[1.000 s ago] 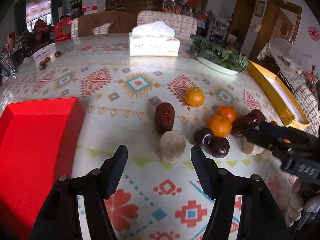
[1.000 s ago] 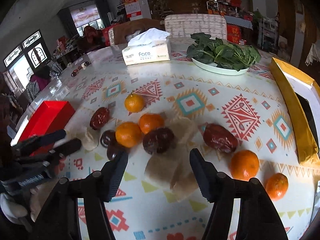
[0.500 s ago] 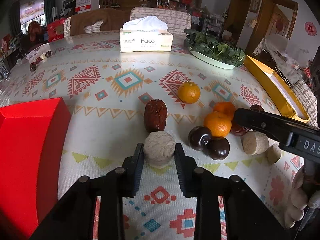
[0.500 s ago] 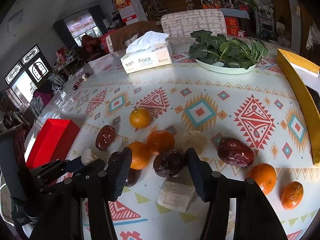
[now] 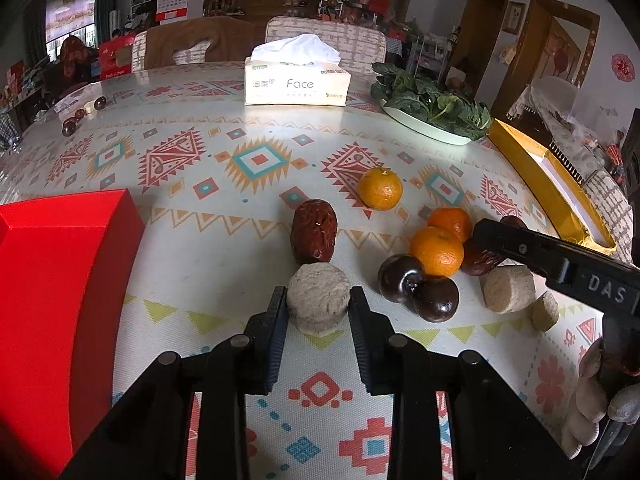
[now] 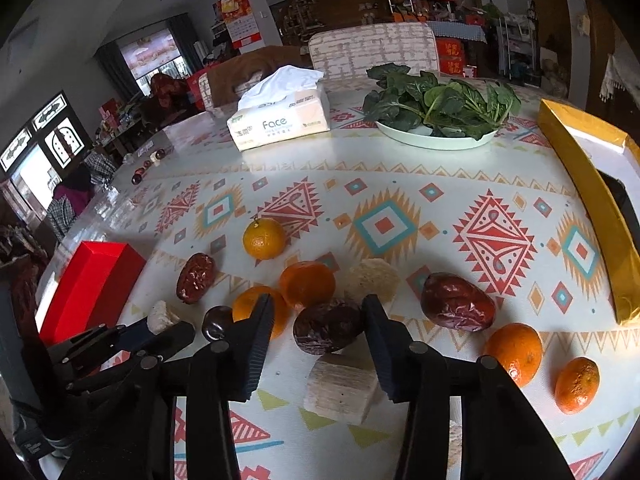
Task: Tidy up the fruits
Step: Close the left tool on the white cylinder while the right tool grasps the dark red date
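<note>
Pale round cake (image 5: pixel 318 300) pinched between the fingers of the left gripper (image 5: pixel 318 312), both pads pressed against its sides, resting on the patterned table (image 5: pixel 224 264) toward the near edge. Just behind it, touching or nearly so, a wrinkled red date (image 5: pixel 314 230). Further right, two dark glossy fruits (image 5: pixel 418 288) side by side, backed by two oranges (image 5: pixel 438 250), with a lone orange (image 5: pixel 380 188) nearer the table's middle.

Right gripper (image 6: pixel 318 326) parted wide, straddling a dark wrinkled date (image 6: pixel 328 332) without clamping it; left finger close beside an orange (image 6: pixel 256 310), right finger just off the date. Below the date, a pale ridged block (image 6: pixel 340 392). Right of that, a large red date (image 6: pixel 458 302) and two more oranges (image 6: pixel 514 352) toward the near right corner.

Red box (image 5: pixel 52 292) along the left edge, yellow box (image 5: pixel 548 184) along the right edge. At the far edge, a tissue pack (image 5: pixel 298 80) and a plate of greens (image 5: pixel 432 108).
</note>
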Motion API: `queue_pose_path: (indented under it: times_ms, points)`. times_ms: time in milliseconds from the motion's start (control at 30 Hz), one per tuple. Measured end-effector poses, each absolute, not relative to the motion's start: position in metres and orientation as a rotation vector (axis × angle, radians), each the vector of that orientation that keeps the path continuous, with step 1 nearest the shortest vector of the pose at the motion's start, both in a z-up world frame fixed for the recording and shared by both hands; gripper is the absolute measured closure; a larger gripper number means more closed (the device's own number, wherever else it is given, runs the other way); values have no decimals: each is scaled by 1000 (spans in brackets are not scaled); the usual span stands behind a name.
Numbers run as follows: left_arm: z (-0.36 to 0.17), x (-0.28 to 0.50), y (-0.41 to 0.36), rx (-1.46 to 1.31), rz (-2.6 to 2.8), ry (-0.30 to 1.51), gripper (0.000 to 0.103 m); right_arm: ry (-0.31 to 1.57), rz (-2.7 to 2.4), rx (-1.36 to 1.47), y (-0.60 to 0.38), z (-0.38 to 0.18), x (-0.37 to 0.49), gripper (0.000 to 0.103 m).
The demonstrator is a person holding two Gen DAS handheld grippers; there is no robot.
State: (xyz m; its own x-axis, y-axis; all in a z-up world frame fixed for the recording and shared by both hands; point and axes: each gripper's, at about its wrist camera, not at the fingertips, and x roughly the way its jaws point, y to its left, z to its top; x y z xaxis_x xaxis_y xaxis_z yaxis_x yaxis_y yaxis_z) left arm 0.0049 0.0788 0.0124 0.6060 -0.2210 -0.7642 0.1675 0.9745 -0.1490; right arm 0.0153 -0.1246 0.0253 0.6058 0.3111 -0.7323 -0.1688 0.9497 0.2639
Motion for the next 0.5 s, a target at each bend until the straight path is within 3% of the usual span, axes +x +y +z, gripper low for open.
queue_pose_path:
  times_ms: [267, 500]
  points:
    - [12, 5, 79, -56, -221, 890, 74, 911, 285, 247, -134, 13, 18, 55]
    - [11, 5, 80, -81, -231, 888, 74, 892, 289, 276, -133, 22, 9, 69]
